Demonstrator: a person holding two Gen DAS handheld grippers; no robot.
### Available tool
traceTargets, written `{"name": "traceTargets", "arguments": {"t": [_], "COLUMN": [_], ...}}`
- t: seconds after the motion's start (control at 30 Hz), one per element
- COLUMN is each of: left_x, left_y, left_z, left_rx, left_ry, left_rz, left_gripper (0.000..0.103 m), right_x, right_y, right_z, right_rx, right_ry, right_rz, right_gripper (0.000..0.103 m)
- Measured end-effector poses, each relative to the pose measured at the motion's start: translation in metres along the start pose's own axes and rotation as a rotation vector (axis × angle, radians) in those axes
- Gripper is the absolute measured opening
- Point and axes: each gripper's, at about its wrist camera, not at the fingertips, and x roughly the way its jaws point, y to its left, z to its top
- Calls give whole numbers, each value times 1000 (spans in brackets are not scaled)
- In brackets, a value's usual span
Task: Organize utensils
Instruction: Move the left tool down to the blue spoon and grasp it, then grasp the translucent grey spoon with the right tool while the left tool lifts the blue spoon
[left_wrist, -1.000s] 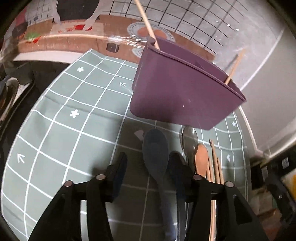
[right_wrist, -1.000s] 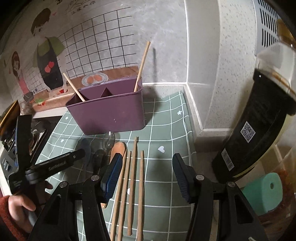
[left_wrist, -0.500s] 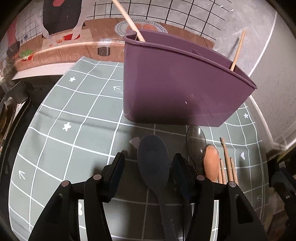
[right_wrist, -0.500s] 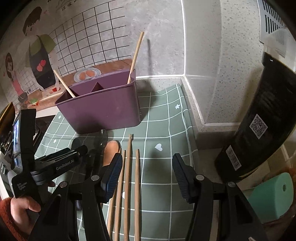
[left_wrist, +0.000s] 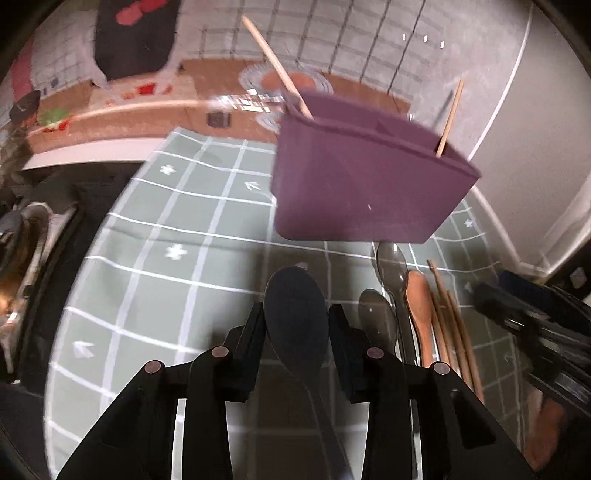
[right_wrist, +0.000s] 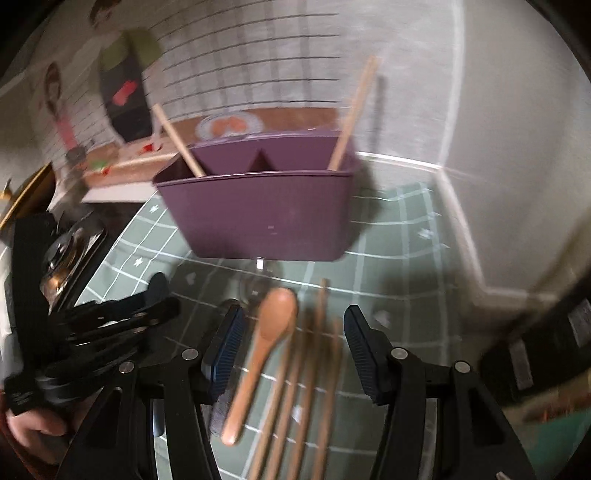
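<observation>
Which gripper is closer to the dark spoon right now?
Left. The left gripper has its fingers on either side of the dark spoon. The right gripper hangs farther right, over the wooden spoon and chopsticks.

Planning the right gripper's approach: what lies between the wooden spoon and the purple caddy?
In the right wrist view, a clear spoon's bowl lies between wooden spoon and purple caddy.

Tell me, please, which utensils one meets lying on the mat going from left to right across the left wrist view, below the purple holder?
dark spoon between the left gripper fingers → metal spoons → wooden spoon → wooden chopsticks → right gripper at the frame's right edge.
</observation>
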Motion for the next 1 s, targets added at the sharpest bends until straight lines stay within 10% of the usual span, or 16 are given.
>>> {"name": "traceTargets", "arguments": {"t": [0.57, 0.77, 1.0], "left_x": [-79, -86, -92], "left_y": [59, 54, 41], "left_z": [-12, -14, -14], "left_rx": [-87, -60, -14], "left_ry": [-46, -54, -67], "left_rz": [-39, -31, -32], "left_gripper": [35, 35, 35], "right_x": [91, 95, 66], "right_y": [35, 39, 35], "right_z": [26, 27, 23], "right_rx": [-54, -62, -36], "right_ry": [136, 141, 96], "right_rz": [-46, -73, -59], "right_gripper": [53, 32, 31]}}
